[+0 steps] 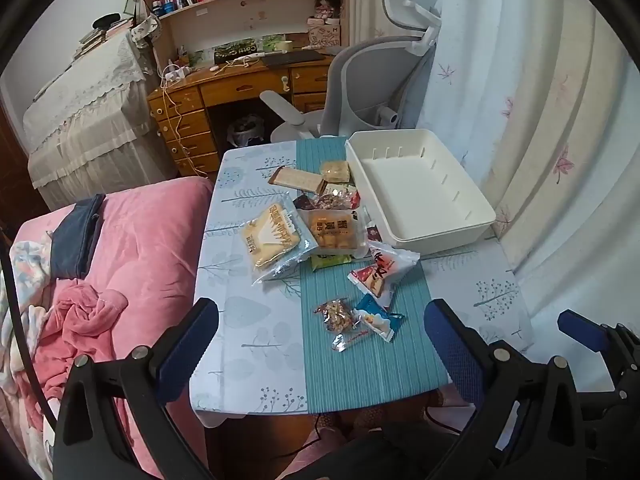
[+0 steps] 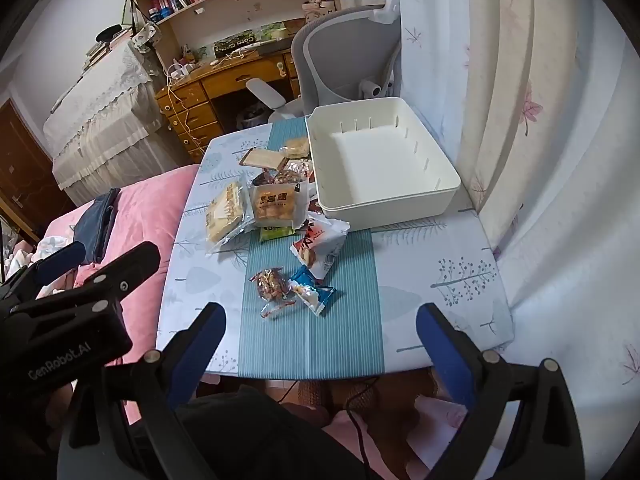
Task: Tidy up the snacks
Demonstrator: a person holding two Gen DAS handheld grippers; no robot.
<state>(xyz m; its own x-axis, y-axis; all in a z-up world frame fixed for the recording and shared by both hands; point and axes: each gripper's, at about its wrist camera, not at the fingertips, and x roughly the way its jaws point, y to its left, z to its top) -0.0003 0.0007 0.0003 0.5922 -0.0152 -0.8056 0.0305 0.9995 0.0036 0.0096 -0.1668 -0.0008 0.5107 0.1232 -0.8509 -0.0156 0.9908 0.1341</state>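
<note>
Hovering over the near edge of the desk (image 1: 248, 344), the left gripper (image 1: 320, 344) and right gripper (image 2: 320, 344) both have their jaws spread wide, holding nothing. Snack packets (image 1: 320, 236) lie scattered along the desk's middle, beside an empty white bin (image 1: 432, 236) at its far right corner.

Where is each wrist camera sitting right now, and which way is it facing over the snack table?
Left wrist: on the left gripper, above the table's near edge, angled down; open blue-padded fingers frame it, the right gripper beside them.
Right wrist: on the right gripper, same downward tilt; open fingers, with the left gripper at the picture's left.
Shared: scattered snack packets, empty white bin, teal runner, grey chair.
</note>
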